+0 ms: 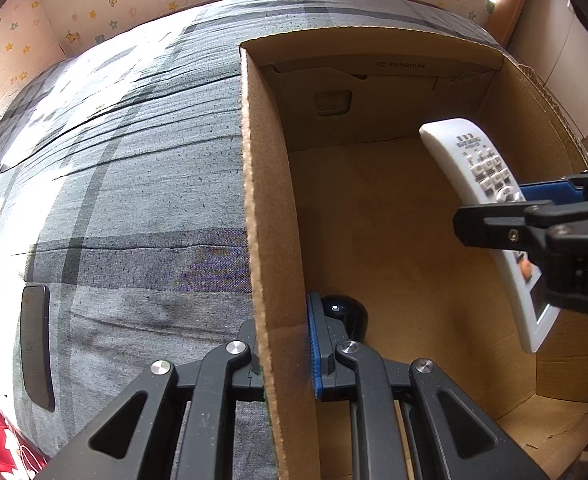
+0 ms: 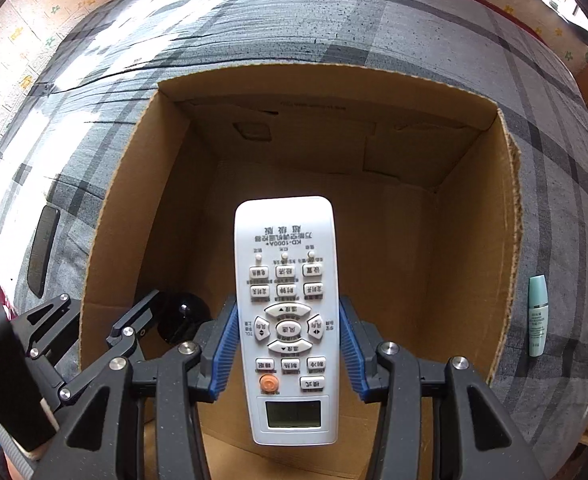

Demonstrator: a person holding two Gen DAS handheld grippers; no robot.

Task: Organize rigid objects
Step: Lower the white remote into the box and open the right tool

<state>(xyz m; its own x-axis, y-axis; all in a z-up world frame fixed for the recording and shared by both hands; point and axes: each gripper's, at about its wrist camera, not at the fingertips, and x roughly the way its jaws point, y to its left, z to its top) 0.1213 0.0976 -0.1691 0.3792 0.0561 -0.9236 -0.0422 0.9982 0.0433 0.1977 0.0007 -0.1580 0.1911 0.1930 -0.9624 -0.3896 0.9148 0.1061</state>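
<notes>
**Operator:** What is the layout, from the biggest item down?

**Guide:** You are working on a bed with a grey plaid cover [image 2: 414,32]. On it stands an open cardboard box [image 2: 474,240], floor mostly bare. Your left gripper [image 1: 283,344] straddles the box's left wall — one finger outside, one inside — and appears pinched onto the cardboard, steadying it. Your right gripper [image 2: 287,344] is closed on a white air-conditioner remote [image 2: 287,320], its blue pads [image 2: 225,344] pressing the two long edges around the button cluster. The remote hangs over the box interior, well above the floor, display end toward you.

**Operator:** And the smaller items?

**Guide:** A dark phone-like slab [image 1: 35,346] lies on the cover left of the box. A glossy black rounded object [image 1: 344,314] sits in the near-left corner of the box — I cannot tell what it is. A pale green tube [image 2: 538,314] lies on the cover just outside the right wall.

**Operator:** What could go wrong from here?

**Guide:** Three hazards, in my judgement:
- Releasing from this height may let the remote drop hard or bounce.
- The pads grip smooth plastic edges; a jerk may make it slip or pivot.
- Drifting left could strike the black object or your left gripper.
</notes>
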